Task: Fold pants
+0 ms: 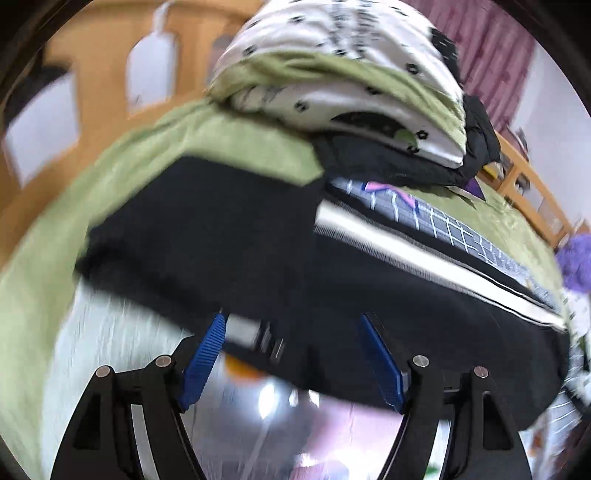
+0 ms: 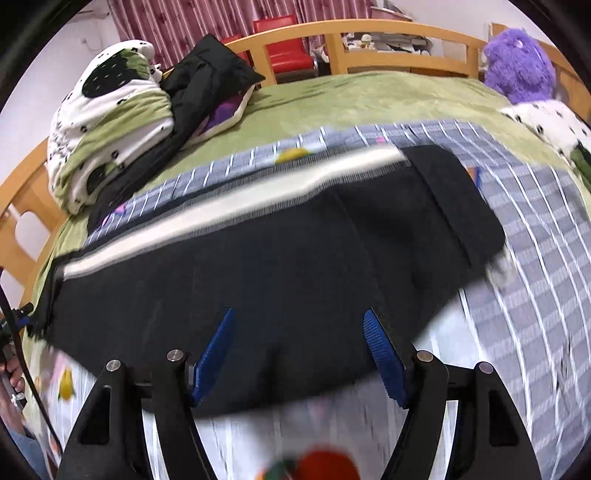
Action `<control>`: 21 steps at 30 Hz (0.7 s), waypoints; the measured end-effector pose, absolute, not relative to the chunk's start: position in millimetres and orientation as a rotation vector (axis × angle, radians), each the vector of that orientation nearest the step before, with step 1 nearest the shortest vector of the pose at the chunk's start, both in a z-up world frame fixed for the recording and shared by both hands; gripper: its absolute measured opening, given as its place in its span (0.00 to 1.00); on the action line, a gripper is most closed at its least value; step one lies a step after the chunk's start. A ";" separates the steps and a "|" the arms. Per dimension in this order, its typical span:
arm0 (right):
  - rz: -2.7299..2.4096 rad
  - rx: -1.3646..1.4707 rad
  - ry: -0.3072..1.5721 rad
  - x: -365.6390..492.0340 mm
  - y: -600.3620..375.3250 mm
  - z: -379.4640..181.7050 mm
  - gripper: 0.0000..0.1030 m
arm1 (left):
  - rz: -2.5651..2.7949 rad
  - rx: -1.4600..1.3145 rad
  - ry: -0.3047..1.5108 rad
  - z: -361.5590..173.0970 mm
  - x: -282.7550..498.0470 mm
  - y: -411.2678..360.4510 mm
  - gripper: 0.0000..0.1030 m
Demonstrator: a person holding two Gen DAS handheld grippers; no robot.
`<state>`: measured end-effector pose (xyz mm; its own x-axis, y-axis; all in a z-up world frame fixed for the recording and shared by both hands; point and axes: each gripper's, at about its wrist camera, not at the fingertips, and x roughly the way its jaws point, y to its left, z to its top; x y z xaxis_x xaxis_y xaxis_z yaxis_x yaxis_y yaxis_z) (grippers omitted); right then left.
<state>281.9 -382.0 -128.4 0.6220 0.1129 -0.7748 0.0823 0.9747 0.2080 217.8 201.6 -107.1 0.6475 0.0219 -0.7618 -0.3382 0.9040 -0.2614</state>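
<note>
Left gripper (image 1: 291, 319) and right gripper (image 2: 299, 314) tilted downward, jaws spread, above black pants (image 2: 277, 266)

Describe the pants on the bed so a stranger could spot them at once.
Start at the wooden bed with its green cover. Nearer the front lies a grey checked blanket, and the pants are spread flat on it. They are the only plain black cloth with a broad white stripe along the far edge, unlike the black jacket heaped by the spotted quilt.
</note>
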 end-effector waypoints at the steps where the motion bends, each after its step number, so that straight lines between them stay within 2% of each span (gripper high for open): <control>1: 0.021 0.248 0.903 266.7 -384.1 -134.4 0.69 | 0.202 -0.456 0.849 -114.5 204.2 206.3 0.71; 5: 0.003 0.368 0.911 236.0 -397.3 -157.8 0.69 | 0.150 -0.581 0.893 -144.5 178.7 211.1 0.71; 11: -0.002 0.620 0.883 238.7 -427.2 -178.8 0.69 | 0.116 -0.623 0.875 -161.9 196.9 203.4 0.71; 18: -0.003 0.637 0.863 283.8 -426.0 -183.7 0.69 | 0.116 -0.687 0.814 -169.8 238.6 208.2 0.68; 19: -0.004 0.629 0.860 292.3 -424.9 -184.1 0.69 | 0.121 -0.689 0.813 -170.4 245.0 208.9 0.65; 21: -0.010 0.621 0.873 312.6 -422.8 -190.0 0.70 | 0.148 -0.672 0.821 -170.0 254.7 209.9 0.50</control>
